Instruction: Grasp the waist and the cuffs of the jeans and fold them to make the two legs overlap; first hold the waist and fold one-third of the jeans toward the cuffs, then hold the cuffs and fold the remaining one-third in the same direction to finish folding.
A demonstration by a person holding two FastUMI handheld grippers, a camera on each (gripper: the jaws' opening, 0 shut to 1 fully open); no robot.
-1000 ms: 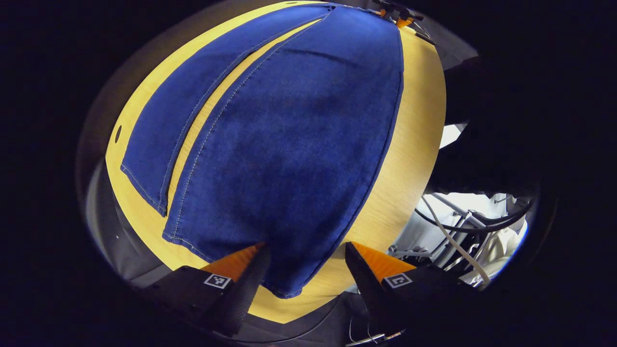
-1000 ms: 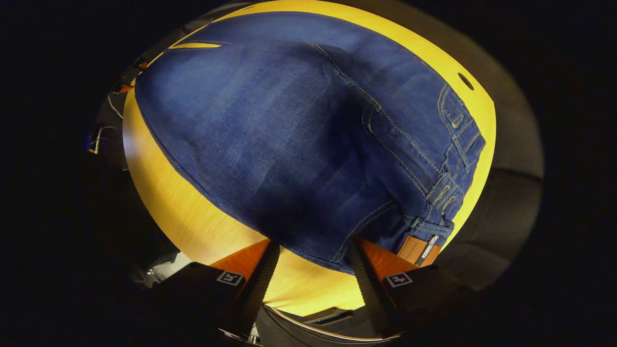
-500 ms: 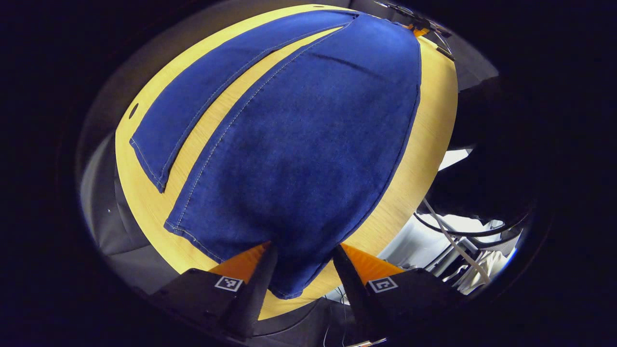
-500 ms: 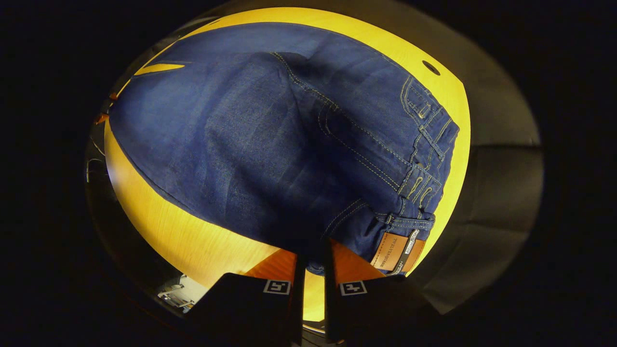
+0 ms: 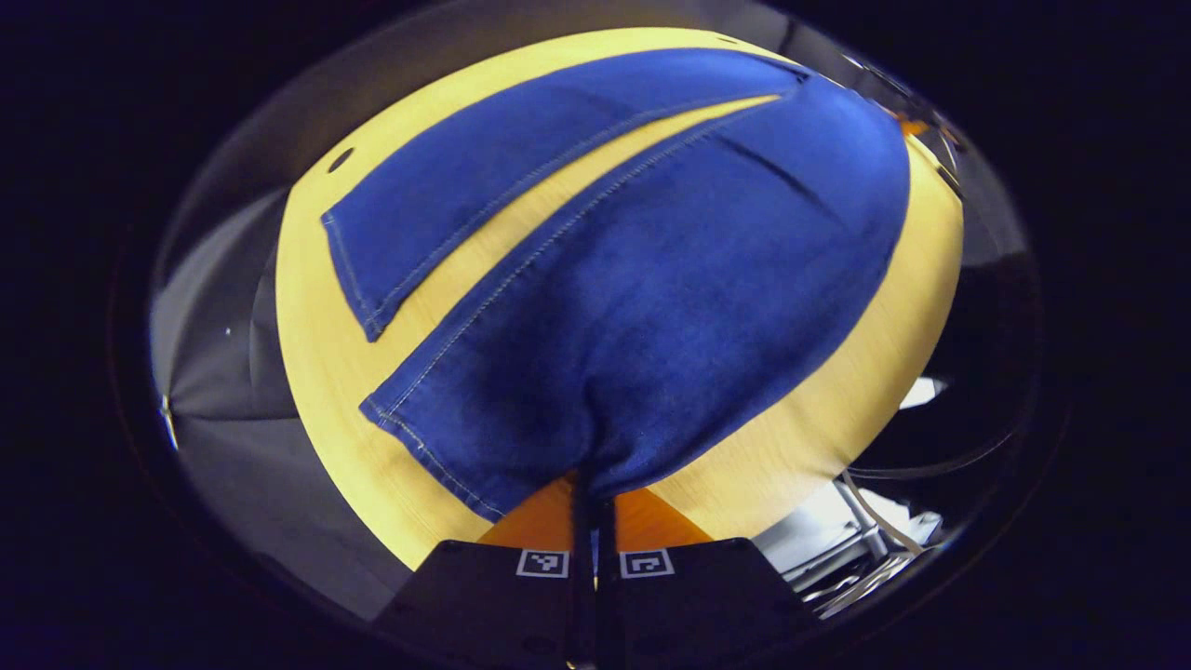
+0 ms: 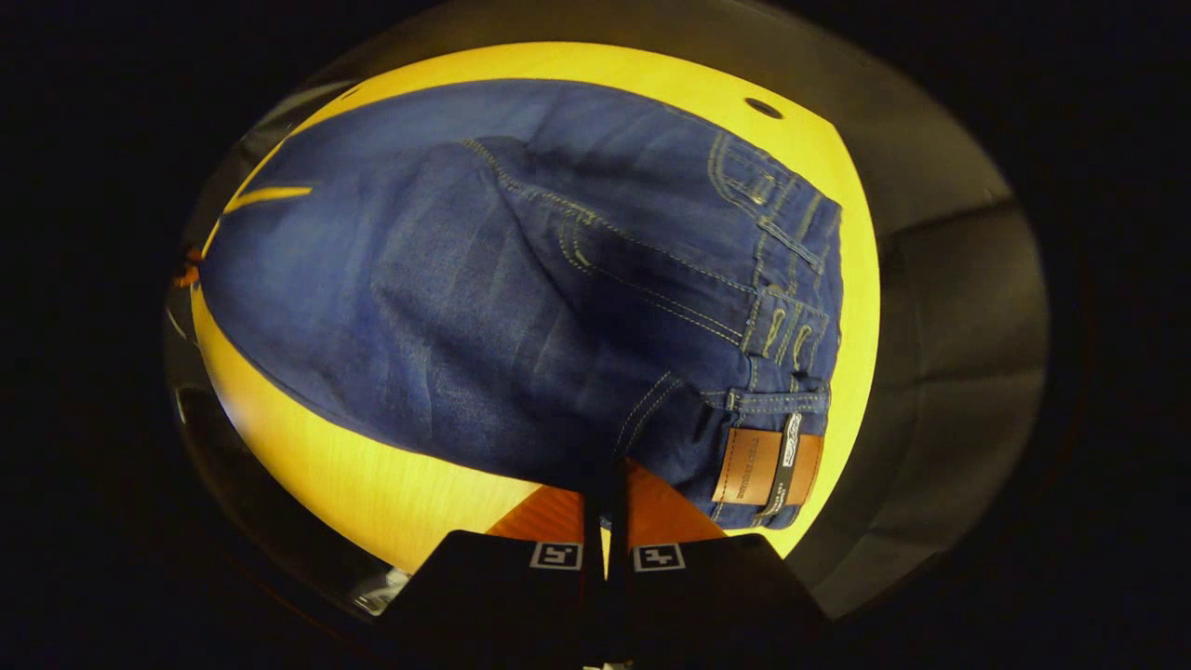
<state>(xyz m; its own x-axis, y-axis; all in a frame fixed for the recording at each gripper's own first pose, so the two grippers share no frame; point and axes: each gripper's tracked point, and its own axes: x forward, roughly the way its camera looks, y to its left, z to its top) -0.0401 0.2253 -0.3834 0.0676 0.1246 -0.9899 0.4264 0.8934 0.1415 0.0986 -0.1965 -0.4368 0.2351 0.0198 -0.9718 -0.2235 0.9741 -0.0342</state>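
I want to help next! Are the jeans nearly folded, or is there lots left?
Lots left. The jeans lie flat on the table, legs apart with table showing between them. Both grips look done: the left hand-held gripper pinches a cuff edge, the right hand-held gripper pinches the side near the waist. Overlapping the legs and both thirds folds remain.

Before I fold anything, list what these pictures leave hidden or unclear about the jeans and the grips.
- Left gripper view: how much cuff the left gripper pinches; the jeans bulge over the fingertips.
- Right gripper view: the right gripper's bite near the waist, sunk in dark shadow.
- Right gripper view: the leather patch is too small to read.
- Left gripper view: the waist end, squeezed at the upper right edge.
- Both views: the table under the denim.
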